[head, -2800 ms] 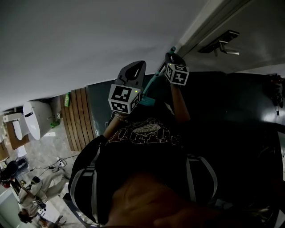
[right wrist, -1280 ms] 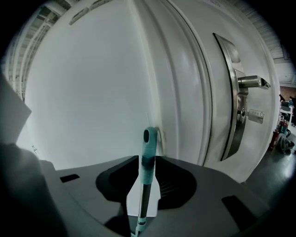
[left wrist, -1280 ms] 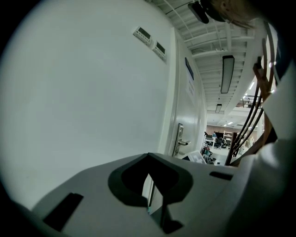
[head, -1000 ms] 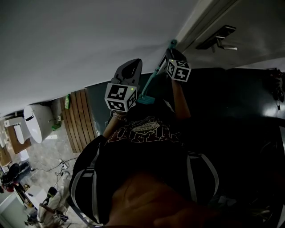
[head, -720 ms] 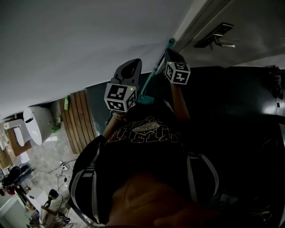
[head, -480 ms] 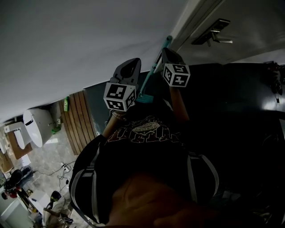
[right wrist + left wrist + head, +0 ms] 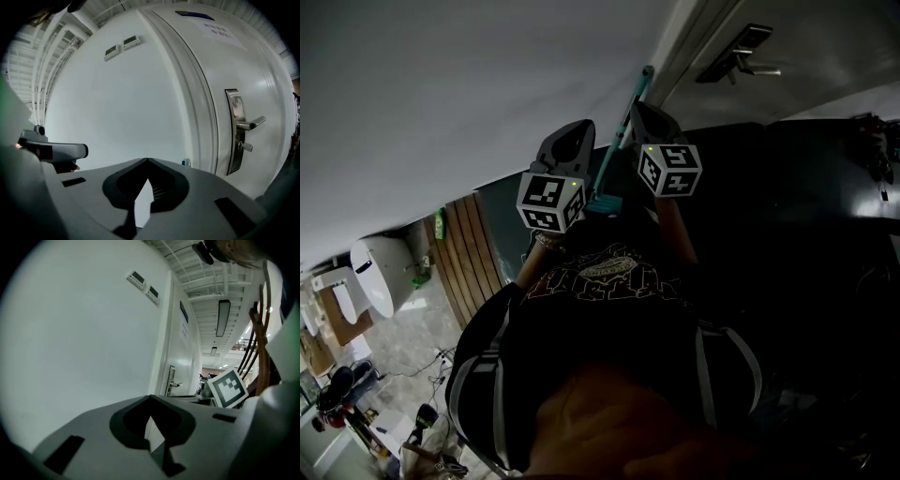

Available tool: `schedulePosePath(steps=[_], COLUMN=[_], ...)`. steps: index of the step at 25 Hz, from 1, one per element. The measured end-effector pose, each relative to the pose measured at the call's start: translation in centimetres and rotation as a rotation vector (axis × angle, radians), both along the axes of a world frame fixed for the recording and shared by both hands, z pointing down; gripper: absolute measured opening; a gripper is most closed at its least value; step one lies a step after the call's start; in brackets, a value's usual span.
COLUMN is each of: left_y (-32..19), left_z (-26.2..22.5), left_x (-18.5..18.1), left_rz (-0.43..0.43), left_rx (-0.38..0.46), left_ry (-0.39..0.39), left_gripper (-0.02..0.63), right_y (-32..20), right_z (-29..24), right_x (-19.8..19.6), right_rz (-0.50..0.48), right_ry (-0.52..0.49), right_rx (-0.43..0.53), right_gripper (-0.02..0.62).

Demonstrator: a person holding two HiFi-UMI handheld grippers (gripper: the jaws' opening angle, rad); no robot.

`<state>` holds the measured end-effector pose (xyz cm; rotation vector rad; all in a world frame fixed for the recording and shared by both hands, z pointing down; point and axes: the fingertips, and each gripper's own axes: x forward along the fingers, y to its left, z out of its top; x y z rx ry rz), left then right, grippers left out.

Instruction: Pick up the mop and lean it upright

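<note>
Mop (image 7: 639, 92) stands close to upright as I read it. Its teal handle slants up the white wall (image 7: 487, 84) with the tip just beside the door frame (image 7: 698, 42), and its teal head (image 7: 602, 203) is down on the dark floor (image 7: 502, 225) at the foot of that wall. My right gripper (image 7: 147, 160) has its jaws together with nothing between them; the handle's tip shows just beyond, apart from them. My left gripper (image 7: 150, 398) hangs alongside, jaws likewise together and empty, facing bare wall. I judge the lift and the leaning done. Little is left: draw both grippers away without brushing the handle, and see that it does not slide.
</note>
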<state>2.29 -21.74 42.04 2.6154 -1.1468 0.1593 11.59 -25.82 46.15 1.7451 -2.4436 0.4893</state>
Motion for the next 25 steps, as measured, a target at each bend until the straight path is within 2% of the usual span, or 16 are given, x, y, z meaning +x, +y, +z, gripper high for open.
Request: schedulePosePath(steps=[12, 25], left_y=[1.2, 1.6], left_z=[-0.1, 0.0], left_x=[-0.5, 0.9], left_rz=[0.007, 0.051], left_rx=[-0.003, -0.012], left_ry=[0.005, 0.011], left_gripper=[0.044, 0.044], right_y=[4.8, 7.7], right_z=[-2.5, -3.9], right_x=[-2.6, -3.3], right_rz=[-0.062, -0.087], right_ry=[-0.02, -0.022], right_rx=[0.013, 0.019], right_gripper=[0.018, 0.018])
